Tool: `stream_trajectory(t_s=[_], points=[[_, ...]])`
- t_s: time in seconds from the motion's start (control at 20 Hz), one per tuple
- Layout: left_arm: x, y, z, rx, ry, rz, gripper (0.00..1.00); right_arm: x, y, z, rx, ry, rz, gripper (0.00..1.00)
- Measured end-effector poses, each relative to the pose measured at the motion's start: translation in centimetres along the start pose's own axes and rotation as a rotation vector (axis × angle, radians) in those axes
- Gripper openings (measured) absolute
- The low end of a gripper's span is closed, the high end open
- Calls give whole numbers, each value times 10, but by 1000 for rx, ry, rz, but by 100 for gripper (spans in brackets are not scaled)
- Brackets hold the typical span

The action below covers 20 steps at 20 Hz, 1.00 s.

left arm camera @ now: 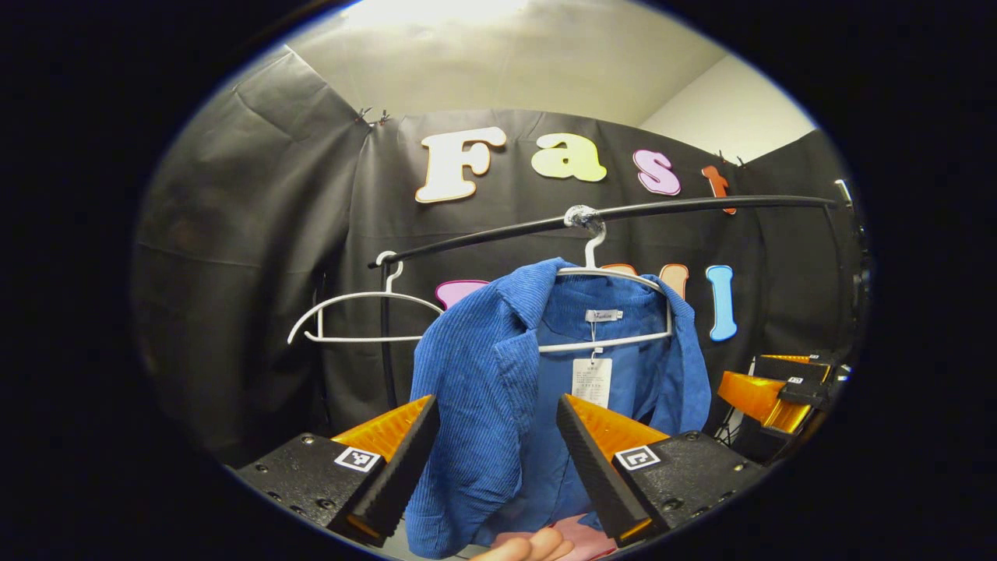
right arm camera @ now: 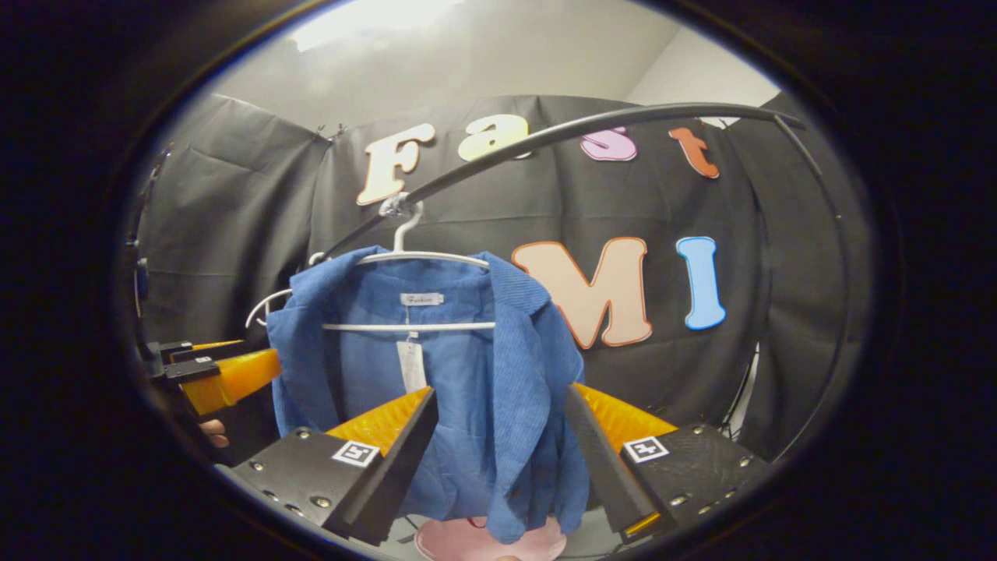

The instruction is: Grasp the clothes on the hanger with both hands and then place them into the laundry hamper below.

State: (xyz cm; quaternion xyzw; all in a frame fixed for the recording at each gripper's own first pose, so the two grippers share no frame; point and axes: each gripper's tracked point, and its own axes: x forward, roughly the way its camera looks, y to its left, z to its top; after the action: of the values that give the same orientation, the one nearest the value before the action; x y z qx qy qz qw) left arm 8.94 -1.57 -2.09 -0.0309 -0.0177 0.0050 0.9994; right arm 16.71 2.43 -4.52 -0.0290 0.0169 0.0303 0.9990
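Both grippers, left (left arm camera: 497, 452) and right (right arm camera: 498, 448), are wide open before the blue jacket (left arm camera: 498, 374) on its hanger (left arm camera: 615, 312), holding nothing.

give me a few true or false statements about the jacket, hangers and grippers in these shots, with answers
1. The blue jacket hangs on a white hanger on the black rail. True.
2. A second white hanger on the rail carries a shirt. False: it is bare.
3. The left gripper has its fingers pressed shut on the jacket. False: they stand apart, with the cloth seen between them.
4. The right gripper is open in front of the jacket. True.
5. A paper tag hangs inside the jacket below the collar. True.
6. The jacket already lies in the hamper. False: it is on its hanger.
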Motion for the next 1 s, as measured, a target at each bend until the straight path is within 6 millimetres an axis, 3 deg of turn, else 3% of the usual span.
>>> stream_trajectory(t_s=[0.25, 0.4, 0.65, 0.7, 0.75, 0.8, 0.95, 1.0], points=[[11, -6, -19, 22, 39, 1, 93, 15, 4, -12, 44, 36, 16, 98], [32, -20, -25, 16, 52, -19, 92, 38, 7, -20, 50, 60, 17, 100], [61, -10, -31, 12, 62, 21, 98, 81, 11, -18, 45, 49, 1, 95], [67, -7, -24, 23, 32, 26, 94, 87, 10, -16, 52, 50, -3, 100], [72, -6, -17, 44, 17, 28, 93, 94, 11, -14, 63, 42, -3, 89], [76, -7, -15, 62, 22, 21, 91, 102, 10, -11, 75, 41, -11, 95], [86, -5, -16, 61, 79, 34, 87, 117, 1, -13, 129, 61, -37, 53], [90, -3, -14, 43, 83, 43, 87, 122, 3, -14, 150, 64, -20, 53]])
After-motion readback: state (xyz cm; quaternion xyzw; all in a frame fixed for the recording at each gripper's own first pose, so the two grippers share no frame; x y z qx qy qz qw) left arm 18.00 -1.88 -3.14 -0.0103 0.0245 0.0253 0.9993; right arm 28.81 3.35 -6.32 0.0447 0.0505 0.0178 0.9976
